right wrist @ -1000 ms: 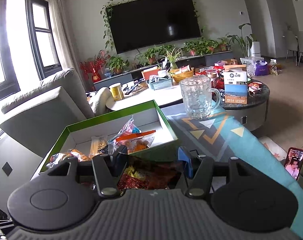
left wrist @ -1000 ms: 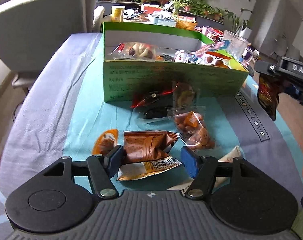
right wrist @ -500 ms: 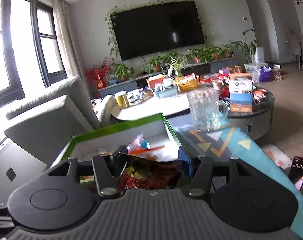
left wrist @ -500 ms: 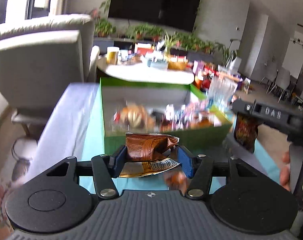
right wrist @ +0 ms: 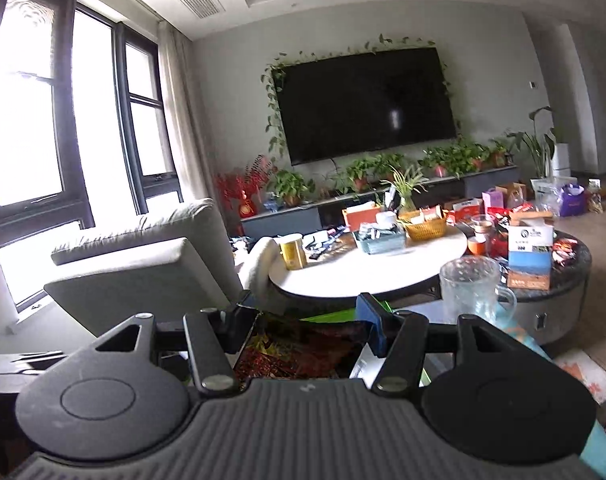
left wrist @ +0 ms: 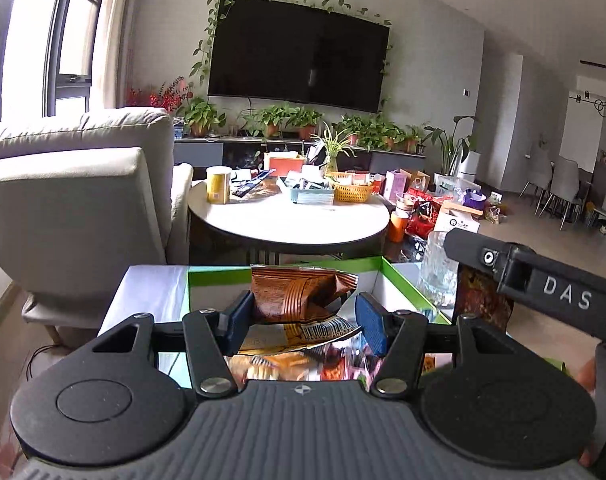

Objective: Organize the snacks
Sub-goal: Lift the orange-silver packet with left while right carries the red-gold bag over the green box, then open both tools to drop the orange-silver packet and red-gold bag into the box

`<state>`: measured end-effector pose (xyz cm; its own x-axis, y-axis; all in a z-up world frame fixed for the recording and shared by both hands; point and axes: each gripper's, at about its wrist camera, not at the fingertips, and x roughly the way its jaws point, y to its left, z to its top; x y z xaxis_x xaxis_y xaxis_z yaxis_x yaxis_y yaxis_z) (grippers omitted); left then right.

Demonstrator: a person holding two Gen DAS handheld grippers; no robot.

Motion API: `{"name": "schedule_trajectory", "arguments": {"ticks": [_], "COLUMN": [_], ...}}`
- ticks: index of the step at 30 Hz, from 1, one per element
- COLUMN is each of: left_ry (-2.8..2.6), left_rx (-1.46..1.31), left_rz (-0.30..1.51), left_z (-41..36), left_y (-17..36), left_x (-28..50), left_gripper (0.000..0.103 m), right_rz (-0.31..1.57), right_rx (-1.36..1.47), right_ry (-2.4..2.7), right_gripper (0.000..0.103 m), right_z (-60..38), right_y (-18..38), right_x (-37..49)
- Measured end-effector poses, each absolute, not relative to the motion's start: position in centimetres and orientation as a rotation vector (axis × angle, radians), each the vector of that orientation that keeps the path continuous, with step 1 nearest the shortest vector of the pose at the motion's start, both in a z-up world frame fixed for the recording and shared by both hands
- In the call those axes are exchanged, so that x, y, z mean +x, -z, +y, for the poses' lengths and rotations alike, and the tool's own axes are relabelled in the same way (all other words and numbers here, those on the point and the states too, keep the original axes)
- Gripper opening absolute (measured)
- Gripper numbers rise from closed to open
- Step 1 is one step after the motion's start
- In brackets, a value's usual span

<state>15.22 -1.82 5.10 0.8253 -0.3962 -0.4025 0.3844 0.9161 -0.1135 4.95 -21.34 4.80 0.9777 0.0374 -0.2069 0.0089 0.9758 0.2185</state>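
Brown foil crinkles between the jaws of the left gripper (left wrist: 303, 316), which are closed on a brown snack packet (left wrist: 299, 296) and now hold it in the air over the green cardboard box (left wrist: 403, 284). A second ago that packet lay flat on the teal worktop in front of the box with the jaws standing open on either side of it; they narrowed onto it in the first part of that second, and the view has since swung up from the cloth to the television wall. Below the packet, more wrapped snacks (left wrist: 287, 364) show inside the box.

The right gripper (right wrist: 307, 328) is likewise closed on a dark red snack packet (right wrist: 299, 352), a grip unchanged over the same second, and it too has risen: the box, broadly in view beneath it a second ago, now shows only as a sliver of green rim (right wrist: 331, 314) past the packet. In the left view the same red packet hangs from the right gripper beside the glass mug (left wrist: 437, 272).

Both packets appear ready for dropping into the box; neither has yet been let go.
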Motion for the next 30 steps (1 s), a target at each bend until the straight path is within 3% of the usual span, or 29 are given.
{"name": "schedule_trajectory", "arguments": {"ticks": [30], "left_ry": [0.417], "left_rx": [0.013], "left_rz": [0.588], "left_z": [-4.3], "left_y": [-0.3], "left_x": [21.4], "left_gripper": [0.053], "right_rz": [0.304], "right_rx": [0.271], "right_ry": [0.014], "right_gripper": [0.044], "right_z": [-21.9], "right_y": [-0.6], "right_x": [10.0]}}
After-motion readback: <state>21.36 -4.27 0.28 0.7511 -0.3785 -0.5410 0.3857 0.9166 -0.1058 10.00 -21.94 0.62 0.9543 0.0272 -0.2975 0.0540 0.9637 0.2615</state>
